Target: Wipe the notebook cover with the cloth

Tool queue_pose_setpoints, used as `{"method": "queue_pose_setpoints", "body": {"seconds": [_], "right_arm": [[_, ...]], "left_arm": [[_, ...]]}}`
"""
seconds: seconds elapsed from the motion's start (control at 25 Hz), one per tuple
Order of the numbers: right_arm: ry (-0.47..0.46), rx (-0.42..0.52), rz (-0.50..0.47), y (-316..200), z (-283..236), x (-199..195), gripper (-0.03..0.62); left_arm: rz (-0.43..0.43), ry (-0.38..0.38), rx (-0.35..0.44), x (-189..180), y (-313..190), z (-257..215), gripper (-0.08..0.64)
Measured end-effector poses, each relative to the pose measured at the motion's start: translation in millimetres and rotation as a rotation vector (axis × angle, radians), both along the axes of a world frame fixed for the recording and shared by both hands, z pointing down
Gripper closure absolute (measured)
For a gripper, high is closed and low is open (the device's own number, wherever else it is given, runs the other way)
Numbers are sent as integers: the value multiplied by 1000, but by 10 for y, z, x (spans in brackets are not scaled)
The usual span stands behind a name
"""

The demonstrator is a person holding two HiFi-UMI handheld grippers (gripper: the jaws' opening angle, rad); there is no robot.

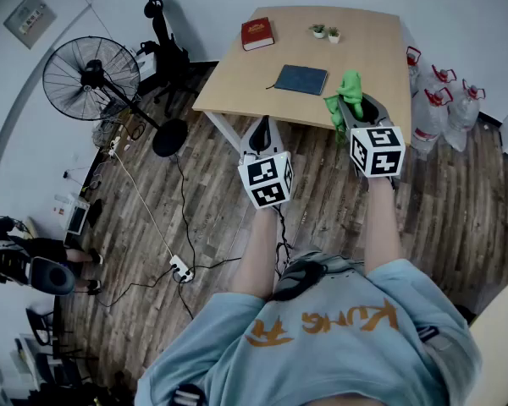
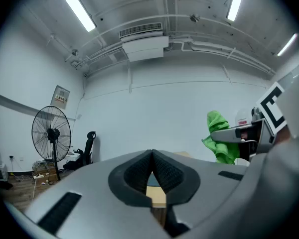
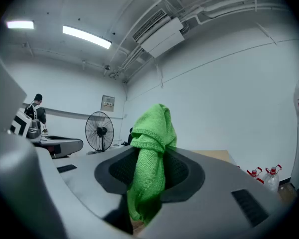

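Green knit cloth point(image 3: 152, 143) bunched in right tongs point(image 3: 148, 176) — left tongs point(image 2: 152, 176) clenched, empty

The cloth point(image 1: 349, 87) is bright green, the notebook point(image 1: 301, 79) dark blue-grey, the book point(image 1: 257, 33) red, the table point(image 1: 368, 53) pale tan wood, the floor point(image 1: 457, 201) brown-planked.

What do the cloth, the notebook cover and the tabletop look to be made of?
The cloth: green knitted or terry-like fabric, likely microfibre; ribbed stitching and a soft nap show. The notebook cover: dark blue-grey, matte, no glare; possibly faux leather or card, too small to tell. The table: light wood or wood-look laminate, smooth, even tan.
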State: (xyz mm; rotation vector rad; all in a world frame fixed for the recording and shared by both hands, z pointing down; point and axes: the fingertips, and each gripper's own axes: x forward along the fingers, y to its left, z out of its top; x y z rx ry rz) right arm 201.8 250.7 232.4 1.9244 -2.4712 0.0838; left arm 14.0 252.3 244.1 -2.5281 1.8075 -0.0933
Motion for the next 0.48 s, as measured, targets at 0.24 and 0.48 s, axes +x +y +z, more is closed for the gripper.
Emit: {"method": "queue_pose_setpoints", "body": {"seconds": [0.24, 0.48], "right_arm": [[-3, -15, -24, -106, 75, -76, 472], [-36, -13, -96, -239, 86, -353, 472]], "left_arm": [[2, -1, -6, -60, -5, 71, 545], [-34, 6, -41, -295, -87, 144, 545]]}}
